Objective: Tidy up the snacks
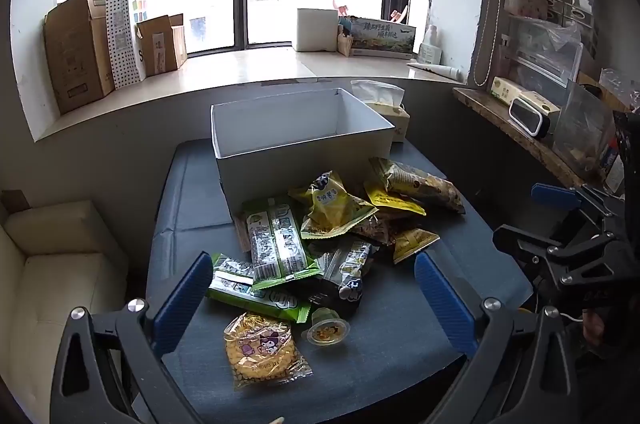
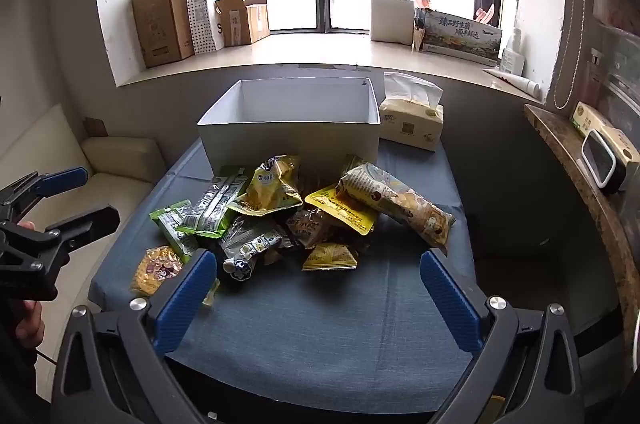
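A pile of snack packets lies on the blue-clothed table [image 2: 320,324] in front of an open white box [image 2: 288,131] [image 1: 304,143]. The pile includes green packets [image 1: 276,244], a yellow chip bag [image 2: 276,187], a long patterned bag [image 2: 396,203], a round yellow cookie pack [image 1: 262,352] and a small jelly cup [image 1: 328,330]. My left gripper [image 1: 313,264] hovers open over the near left of the pile, with nothing between its fingers. My right gripper [image 2: 318,260] hangs open over the near edge, above a small yellow packet [image 2: 330,258]. Each gripper shows in the other's view, held by a hand.
A tissue pack [image 2: 412,123] stands right of the white box. A cream sofa [image 1: 52,264] sits left of the table. Cardboard boxes [image 1: 80,51] and bags line the window sill behind. A wooden shelf [image 2: 580,183] with small items runs along the right.
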{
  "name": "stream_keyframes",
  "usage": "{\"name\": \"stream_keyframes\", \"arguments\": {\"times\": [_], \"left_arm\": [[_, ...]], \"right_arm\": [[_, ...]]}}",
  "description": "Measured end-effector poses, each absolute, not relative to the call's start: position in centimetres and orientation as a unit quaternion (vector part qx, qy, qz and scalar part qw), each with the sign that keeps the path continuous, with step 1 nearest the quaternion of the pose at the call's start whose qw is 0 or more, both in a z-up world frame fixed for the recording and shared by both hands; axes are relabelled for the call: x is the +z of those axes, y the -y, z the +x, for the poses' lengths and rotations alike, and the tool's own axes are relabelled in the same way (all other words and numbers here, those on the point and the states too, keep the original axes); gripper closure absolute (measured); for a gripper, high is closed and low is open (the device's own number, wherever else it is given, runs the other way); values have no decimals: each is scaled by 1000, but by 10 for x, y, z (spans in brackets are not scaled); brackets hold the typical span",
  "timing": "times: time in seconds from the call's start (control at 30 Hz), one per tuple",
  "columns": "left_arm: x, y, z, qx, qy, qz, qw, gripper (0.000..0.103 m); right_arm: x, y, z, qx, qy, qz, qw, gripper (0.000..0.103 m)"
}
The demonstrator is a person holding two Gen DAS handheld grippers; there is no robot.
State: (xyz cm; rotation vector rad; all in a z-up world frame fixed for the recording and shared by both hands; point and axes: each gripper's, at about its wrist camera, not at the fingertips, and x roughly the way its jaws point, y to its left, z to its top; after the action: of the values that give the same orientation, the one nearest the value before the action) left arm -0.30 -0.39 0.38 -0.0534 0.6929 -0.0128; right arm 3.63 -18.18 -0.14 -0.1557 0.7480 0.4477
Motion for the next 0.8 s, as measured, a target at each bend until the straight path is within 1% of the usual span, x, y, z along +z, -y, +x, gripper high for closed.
{"name": "stream_keyframes", "arguments": {"times": [0.8], "left_arm": [[3, 1, -2, -7, -339, -35, 940, 0]], "right_arm": [[-2, 182, 36, 219, -363, -73, 903, 0]]}}
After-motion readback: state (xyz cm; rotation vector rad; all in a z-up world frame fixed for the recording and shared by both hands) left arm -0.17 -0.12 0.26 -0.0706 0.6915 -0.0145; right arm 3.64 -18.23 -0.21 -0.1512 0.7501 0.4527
